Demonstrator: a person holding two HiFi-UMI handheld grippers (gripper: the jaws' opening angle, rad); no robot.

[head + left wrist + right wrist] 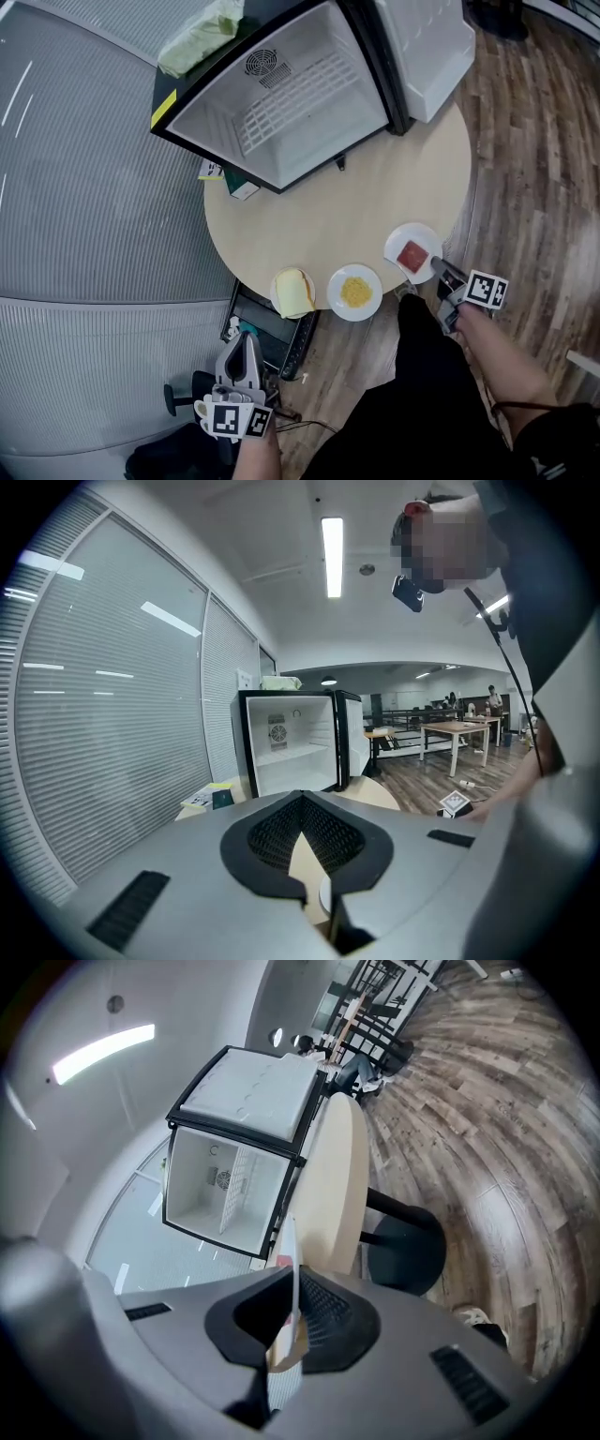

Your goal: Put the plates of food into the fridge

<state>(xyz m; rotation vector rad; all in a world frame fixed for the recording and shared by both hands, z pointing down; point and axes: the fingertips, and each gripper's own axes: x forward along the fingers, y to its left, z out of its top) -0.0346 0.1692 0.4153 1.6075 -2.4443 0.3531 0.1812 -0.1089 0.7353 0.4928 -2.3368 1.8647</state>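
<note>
Three white plates sit along the near edge of the round table [347, 211]: one with bread [293, 292], one with yellow food [355, 292], and one with red food [413, 253] at the right. My right gripper [437, 266] is shut on the near rim of the red-food plate; in the right gripper view that rim [292, 1269] runs edge-on between the pads of this gripper [294, 1288]. My left gripper [246, 345] hangs below the table's edge, shut and empty, its tips [302, 799] pointing toward the open fridge [291, 742].
The black mini fridge [281, 103] stands on the table's far side with its door [427, 47] swung open to the right and a wire shelf inside. A green bag [202, 36] lies on top. A small box [242, 189] sits beside it. A black chair [277, 333] stands under the table.
</note>
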